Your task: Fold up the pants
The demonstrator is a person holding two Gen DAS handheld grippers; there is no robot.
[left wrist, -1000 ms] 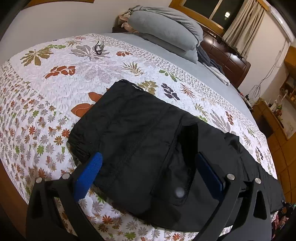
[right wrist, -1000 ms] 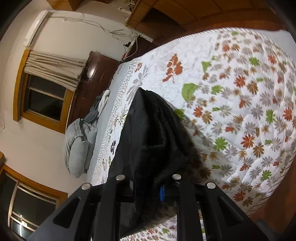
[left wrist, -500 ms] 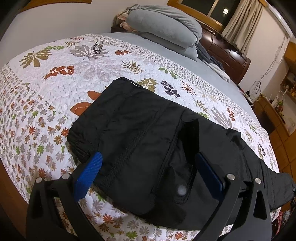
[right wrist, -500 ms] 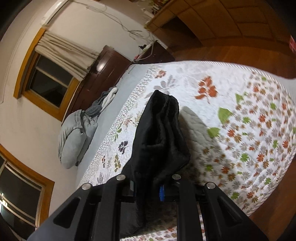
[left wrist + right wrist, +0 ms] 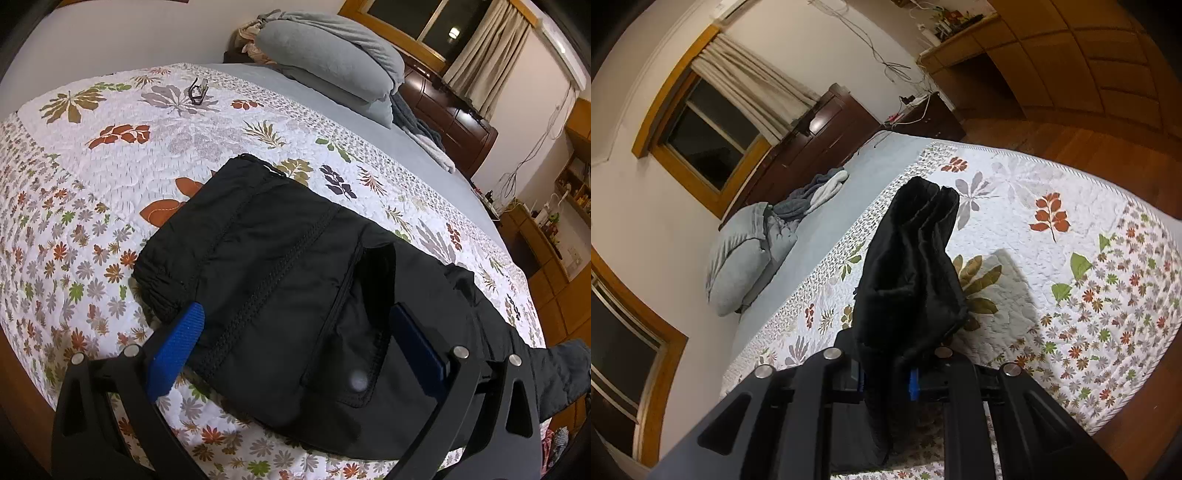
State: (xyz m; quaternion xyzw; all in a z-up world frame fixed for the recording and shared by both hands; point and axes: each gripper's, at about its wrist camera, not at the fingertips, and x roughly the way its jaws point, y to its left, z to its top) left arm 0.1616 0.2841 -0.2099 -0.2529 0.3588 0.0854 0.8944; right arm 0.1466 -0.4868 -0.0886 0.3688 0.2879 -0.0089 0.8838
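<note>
Bed w/ floral quilt [image 5: 110,177] fills both views; grey sheet strip along its far side, toward the window wall.

Black pants [image 5: 295,280] lie across the quilt, near its front edge. Waistband end bunched at left in left wrist view, pocket flap w/ snap on top, legs trail off to the right. Leg end is lifted clear of the quilt in right wrist view, hanging in folds w/ its shadow on the quilt behind it.

Grey pillows [image 5: 332,62] stacked beyond the pants, at head of bed; loose grey/white cloth just beside them.

Left gripper [image 5: 295,343]: blue pads spread wide, straddling the pants' near edge, nothing pinched.

Right gripper [image 5: 886,380]: fingers drawn close together, clamped on the pants' leg fabric, blue pad edge just visible.

Glasses [image 5: 197,90] on quilt, well beyond the pants' waistband end.
</note>
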